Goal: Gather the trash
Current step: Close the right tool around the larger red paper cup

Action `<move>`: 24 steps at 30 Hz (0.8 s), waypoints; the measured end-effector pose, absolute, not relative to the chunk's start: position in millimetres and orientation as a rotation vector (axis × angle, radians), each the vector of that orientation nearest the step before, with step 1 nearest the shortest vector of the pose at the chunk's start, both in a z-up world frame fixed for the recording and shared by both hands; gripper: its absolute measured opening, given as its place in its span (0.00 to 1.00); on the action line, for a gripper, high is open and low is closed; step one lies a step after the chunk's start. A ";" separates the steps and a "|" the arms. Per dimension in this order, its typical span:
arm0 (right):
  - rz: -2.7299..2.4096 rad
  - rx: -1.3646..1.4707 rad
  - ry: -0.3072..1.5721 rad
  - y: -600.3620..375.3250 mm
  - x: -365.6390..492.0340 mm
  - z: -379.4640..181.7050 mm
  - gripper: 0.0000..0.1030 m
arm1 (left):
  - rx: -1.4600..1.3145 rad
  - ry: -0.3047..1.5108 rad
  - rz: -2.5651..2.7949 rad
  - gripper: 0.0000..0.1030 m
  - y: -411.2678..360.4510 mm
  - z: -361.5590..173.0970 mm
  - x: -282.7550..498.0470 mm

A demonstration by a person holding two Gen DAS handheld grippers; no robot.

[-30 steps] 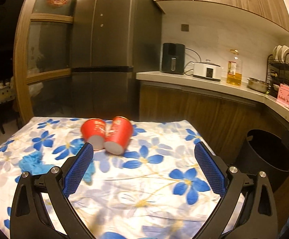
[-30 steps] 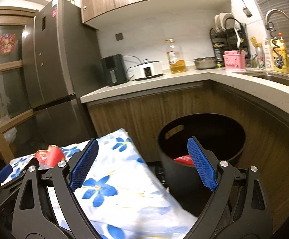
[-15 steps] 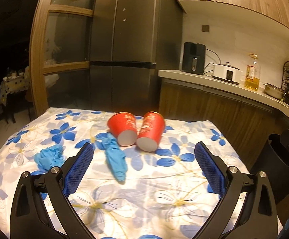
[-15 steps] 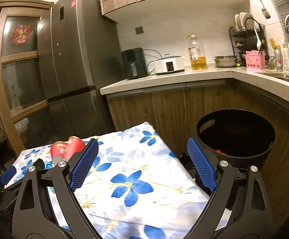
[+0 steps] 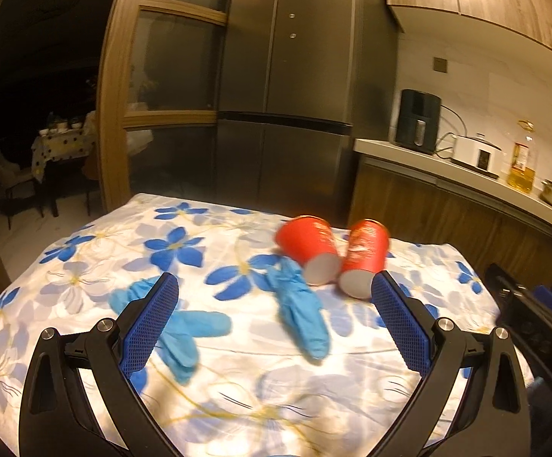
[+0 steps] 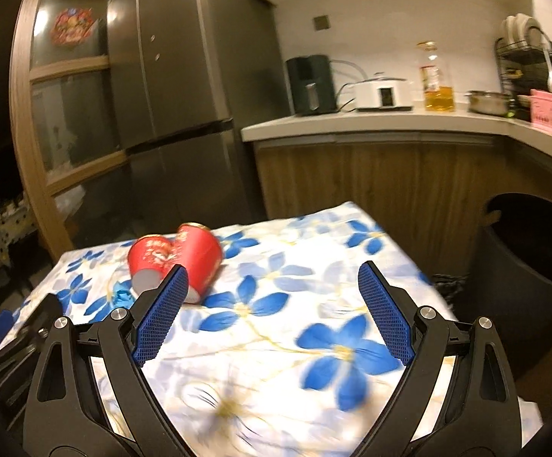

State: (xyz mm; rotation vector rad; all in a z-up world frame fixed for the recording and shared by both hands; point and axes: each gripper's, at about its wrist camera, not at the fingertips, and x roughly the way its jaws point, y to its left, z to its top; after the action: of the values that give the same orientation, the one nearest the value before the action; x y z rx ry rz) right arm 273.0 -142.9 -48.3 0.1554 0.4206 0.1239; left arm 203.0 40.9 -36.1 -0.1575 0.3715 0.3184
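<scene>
Trash left on the table: two red cups lying on their sides, touching each other, near the far right part of the flowered tablecloth. One blue glove lies just in front of the left cup, its cuff up against the cup. A second blue glove lies toward the left edge, partly hidden behind a finger of the left tongs.

Left tongs: wide open, holding nothing, above the near half of the table, pointed between the gloves. Right tongs: also wide open and empty, over the right half of the table, cups ahead on its left.

Black bin stands on the floor past the table's right edge, below the counter.

Risks, judged from this:
- Cups can roll. A pad nudging one sideways likely sends it, and its neighbour, off the far edge.
- Thin cups crush or pop out if squeezed near the rim.
- Gloves are limp and flat on soft cloth; a low pinch probably grabs tablecloth too and drags everything.
- Both views are blurred, so aim is uncertain.

Nothing blocks the route from table to bin.
</scene>
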 end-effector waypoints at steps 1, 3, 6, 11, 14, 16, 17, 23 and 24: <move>0.134 0.152 0.433 -134.5 281.7 -50.8 0.87 | -0.160 0.372 0.324 0.94 44.5 -35.8 203.9; 0.152 0.143 0.450 -119.2 296.4 -54.5 0.87 | -0.170 0.375 0.329 0.94 52.6 -35.9 205.0; 0.174 0.129 0.474 -99.7 318.5 -58.8 0.84 | -0.187 0.373 0.343 0.94 68.1 -35.3 205.9; 0.199 0.124 0.515 -71.1 355.2 -66.6 0.80 | -0.200 0.370 0.353 0.94 84.6 -35.0 208.2; 0.203 0.134 0.537 -61.1 372.5 -70.1 0.76 | -0.203 0.374 0.352 0.94 90.6 -36.0 211.2; 0.197 0.135 0.543 -54.7 383.5 -71.1 0.75 | -0.204 0.374 0.352 0.94 93.2 -36.1 212.9; 0.192 0.138 0.546 -52.8 389.0 -71.7 0.73 | -0.205 0.375 0.352 0.94 94.4 -36.5 213.8; 0.180 0.161 0.595 -52.6 408.2 -79.8 0.62 | -0.206 0.386 0.347 0.94 97.9 -39.8 219.5; 0.184 0.169 0.606 -53.3 411.0 -81.9 0.60 | -0.205 0.387 0.345 0.94 98.0 -39.9 220.5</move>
State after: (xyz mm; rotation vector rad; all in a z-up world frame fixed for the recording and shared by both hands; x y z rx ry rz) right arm 411.0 -53.3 -81.9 0.1689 0.6062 0.1837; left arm 220.5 98.0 -39.9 -0.2048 0.3871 0.3451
